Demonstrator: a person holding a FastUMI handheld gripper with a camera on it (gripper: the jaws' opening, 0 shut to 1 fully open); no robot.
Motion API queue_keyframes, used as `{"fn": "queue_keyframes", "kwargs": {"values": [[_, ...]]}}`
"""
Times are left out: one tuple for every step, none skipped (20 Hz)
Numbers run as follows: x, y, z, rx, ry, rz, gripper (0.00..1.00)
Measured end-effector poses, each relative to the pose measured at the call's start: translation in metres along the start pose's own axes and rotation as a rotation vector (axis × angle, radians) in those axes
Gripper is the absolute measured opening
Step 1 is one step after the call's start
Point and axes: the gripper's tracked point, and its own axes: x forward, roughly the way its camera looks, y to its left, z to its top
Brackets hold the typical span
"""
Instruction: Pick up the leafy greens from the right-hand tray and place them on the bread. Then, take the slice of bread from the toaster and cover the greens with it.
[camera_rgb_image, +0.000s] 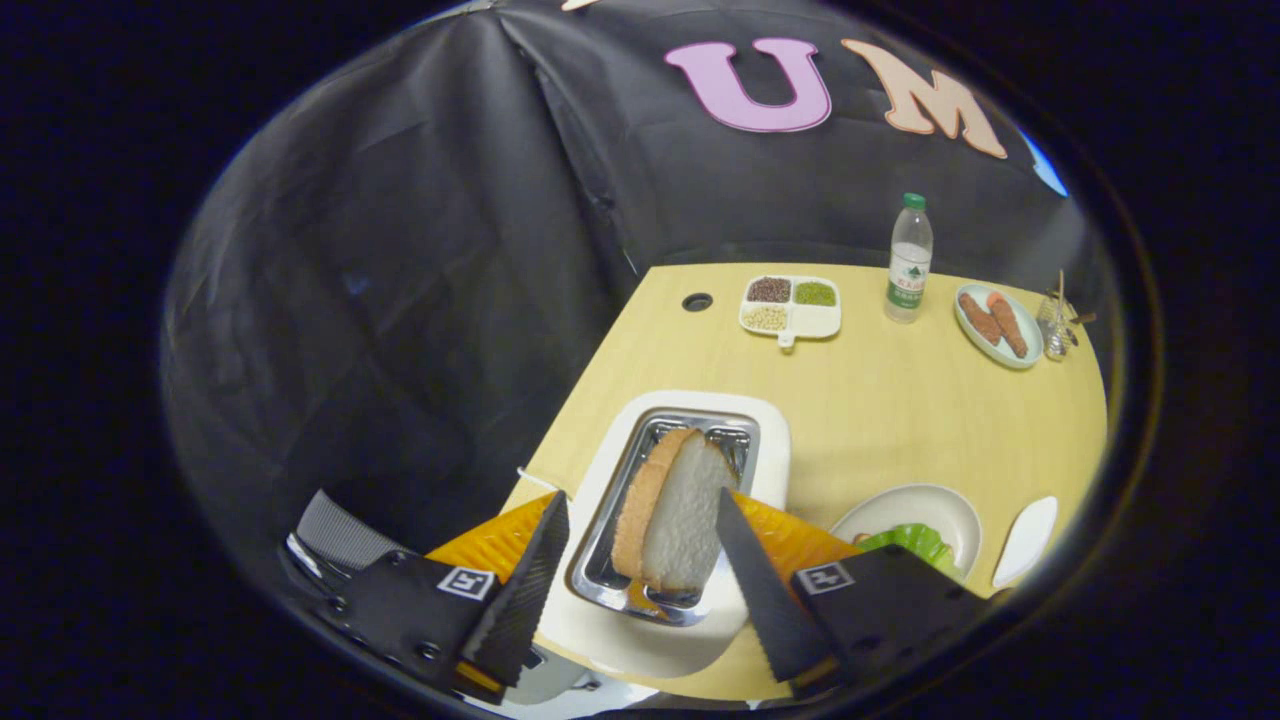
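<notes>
The gripper hangs over the toaster, its 2 fingers spread wide apart. A bread slice stands on edge in the toaster's metal slot, leaning a little, with its crust toward the left finger and its pale crumb face toward the right finger. The slice sits between the fingers; the left one is clear of it with slot showing in the gap, while the right fingertip lies just beside the slice's edge, and whether it touches cannot be told. Nothing is clamped.

The toaster stands on a wooden table, close to its left edge. Just right of the toaster is a plate holding the greens, partly hidden behind the gripper body; what lies under the greens cannot be made out. Beyond that plate, farther from the toaster, is a small white dish.

Past the toaster, toward the far side of the table, sits a 4-part tray with 3 compartments filled with grains or beans. Right of it stands a bottle with a green cap, then a plate with 2 sausages, then a small glass item too small to identify. A round hole in the tabletop lies left of the tray.
</notes>
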Motion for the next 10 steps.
{"fn": "queue_keyframes", "kwargs": {"values": [[0.0, -0.003, -0.004, -0.009, 0.009, -0.006, 0.67], [0.002, -0.003, -0.006, -0.016, 0.023, -0.004, 0.61], [0.002, -0.003, -0.008, -0.021, 0.034, -0.003, 0.55], [0.001, -0.004, -0.008, -0.025, 0.031, -0.007, 0.49], [0.0, -0.005, -0.007, -0.034, 0.033, -0.005, 0.42], [-0.006, -0.011, -0.006, -0.041, 0.039, -0.011, 0.39], [-0.006, -0.015, -0.004, -0.041, 0.025, -0.032, 0.35], [-0.004, -0.015, -0.007, -0.045, 0.029, -0.029, 0.31], [-0.004, -0.021, -0.007, -0.042, 0.034, -0.045, 0.27], [-0.007, -0.024, -0.004, -0.026, 0.023, -0.042, 0.24]]}}
